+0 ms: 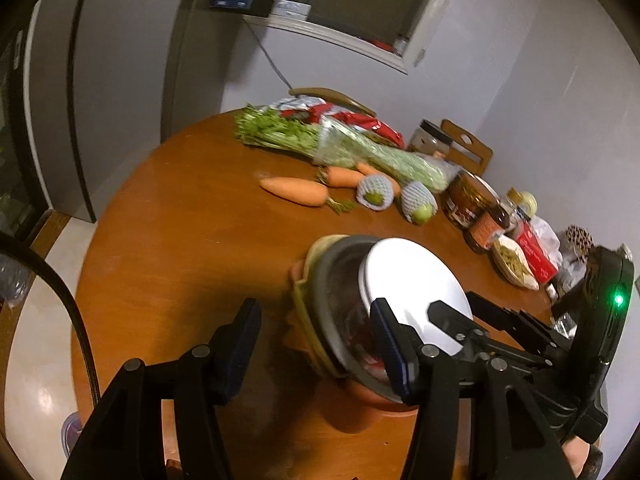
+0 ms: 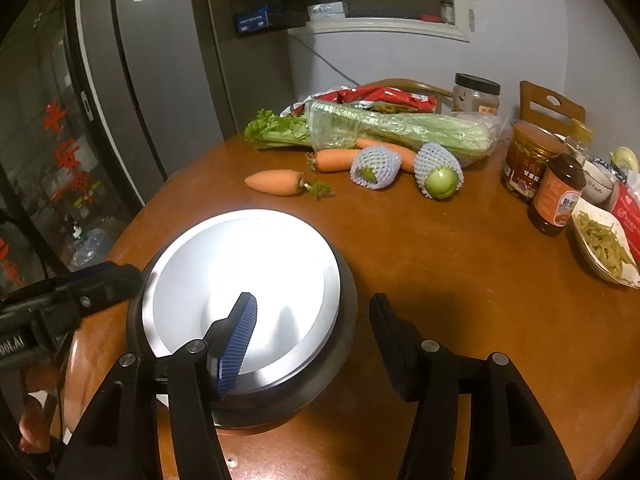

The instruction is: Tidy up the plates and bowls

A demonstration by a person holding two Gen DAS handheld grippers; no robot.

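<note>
A white plate (image 2: 240, 280) lies on top of a dark bowl (image 2: 344, 320), which sits in a nested stack on the round wooden table (image 2: 440, 280). In the left wrist view the stack shows the white plate (image 1: 412, 276), a steel-rimmed dark bowl (image 1: 332, 280), a yellow bowl (image 1: 304, 304) and an orange bowl (image 1: 376, 400) at the bottom. My right gripper (image 2: 314, 300) is open, one finger over the plate and the other outside the bowl's right rim. My left gripper (image 1: 316, 308) is open and straddles the stack's left rim without pressing it.
Carrots (image 2: 276, 182), netted green fruits (image 2: 440, 176), bagged celery (image 2: 400, 128), jars and a sauce bottle (image 2: 556, 196) and a dish of greens (image 2: 604, 248) fill the far and right side of the table. A chair back (image 2: 552, 104) and a fridge (image 2: 160, 80) stand behind.
</note>
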